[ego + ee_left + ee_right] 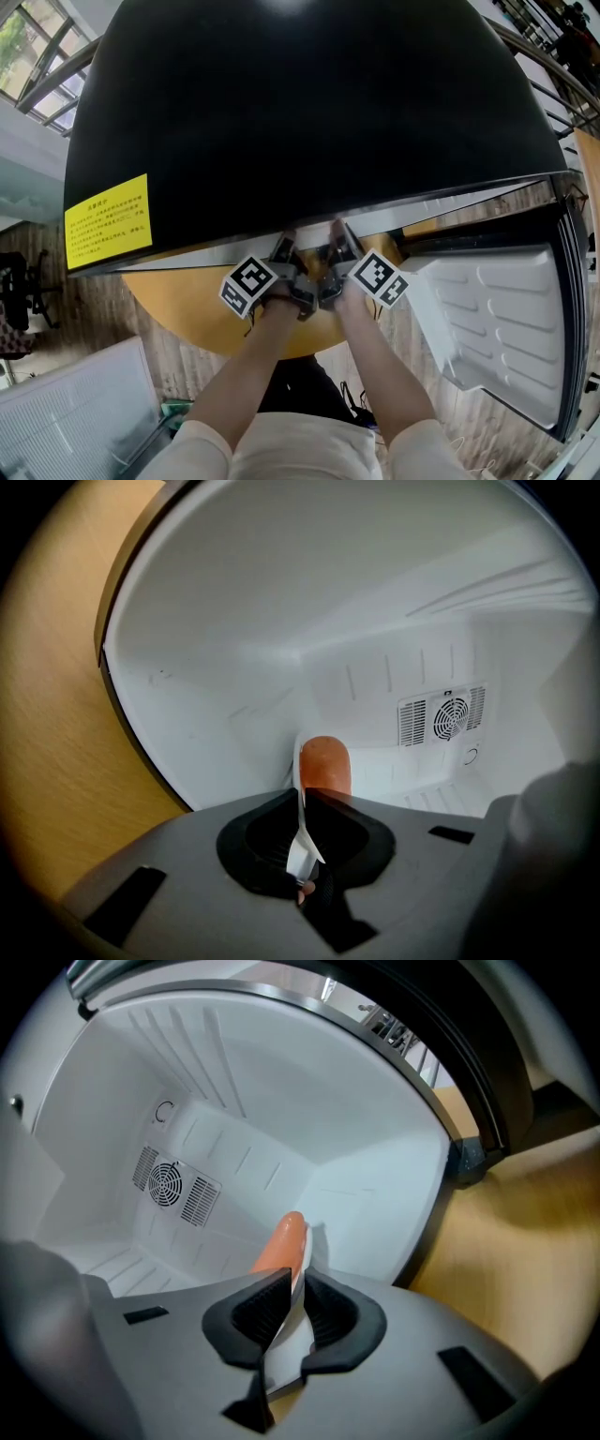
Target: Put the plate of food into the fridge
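Note:
The black fridge [281,112] stands open, and both grippers reach into its mouth side by side. My left gripper [284,248] is shut on the rim of a white plate [301,829]. An orange sausage [325,766] on that plate shows just past the jaws. My right gripper [342,236] is shut on the same plate [295,1340] from the other side, with the sausage [284,1241] beyond it. The plate is held inside the white fridge cavity [281,621], above its floor. In the head view the fridge's top edge hides the plate.
The fridge door [506,319] hangs open to the right, its white ribbed liner showing. A fan vent [448,714] sits in the back wall. A yellow label [108,223] is on the fridge top. A wooden surface [187,309] lies below the opening.

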Available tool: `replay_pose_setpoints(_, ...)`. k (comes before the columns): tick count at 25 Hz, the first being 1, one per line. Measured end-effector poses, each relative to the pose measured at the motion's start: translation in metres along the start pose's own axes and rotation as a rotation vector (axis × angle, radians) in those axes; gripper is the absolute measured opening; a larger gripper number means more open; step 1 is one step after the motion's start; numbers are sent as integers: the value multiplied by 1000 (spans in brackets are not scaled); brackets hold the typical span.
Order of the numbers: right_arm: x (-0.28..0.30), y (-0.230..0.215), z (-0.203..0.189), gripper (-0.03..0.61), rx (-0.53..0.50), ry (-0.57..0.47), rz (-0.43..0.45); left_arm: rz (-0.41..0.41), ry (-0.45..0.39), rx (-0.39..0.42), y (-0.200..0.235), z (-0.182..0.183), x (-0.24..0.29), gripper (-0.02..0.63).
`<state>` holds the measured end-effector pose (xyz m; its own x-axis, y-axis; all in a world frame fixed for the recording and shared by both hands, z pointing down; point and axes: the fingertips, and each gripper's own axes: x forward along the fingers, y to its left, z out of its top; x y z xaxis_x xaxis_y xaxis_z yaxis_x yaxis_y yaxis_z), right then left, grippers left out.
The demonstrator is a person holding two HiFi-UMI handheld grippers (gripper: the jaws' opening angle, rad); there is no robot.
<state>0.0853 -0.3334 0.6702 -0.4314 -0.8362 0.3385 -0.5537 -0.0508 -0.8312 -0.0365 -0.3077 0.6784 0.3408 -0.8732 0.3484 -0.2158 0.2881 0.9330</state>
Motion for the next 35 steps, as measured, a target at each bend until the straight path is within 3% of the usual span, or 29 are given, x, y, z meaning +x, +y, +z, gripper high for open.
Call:
replay_pose_setpoints(11, -1, 1, -2, 69, -157, 24, -67, 56, 31, 65, 1, 0, -1, 41)
replay_pose_setpoints(16, -5, 3, 1, 123, -214, 20, -81, 77, 34, 94, 3, 0, -4, 49)
replay_pose_setpoints(27, -23, 3, -1, 130, -205, 39, -71, 50, 54, 123, -1, -2, -22, 86)
replay_pose_setpoints(30, -33, 8, -6, 130, -232, 62, -66, 57, 71, 178, -3, -6, -33, 86)
replay_pose_setpoints(35, -55, 16, -17, 129, -295, 97, -73, 49, 125, 361, -12, -17, -58, 83)
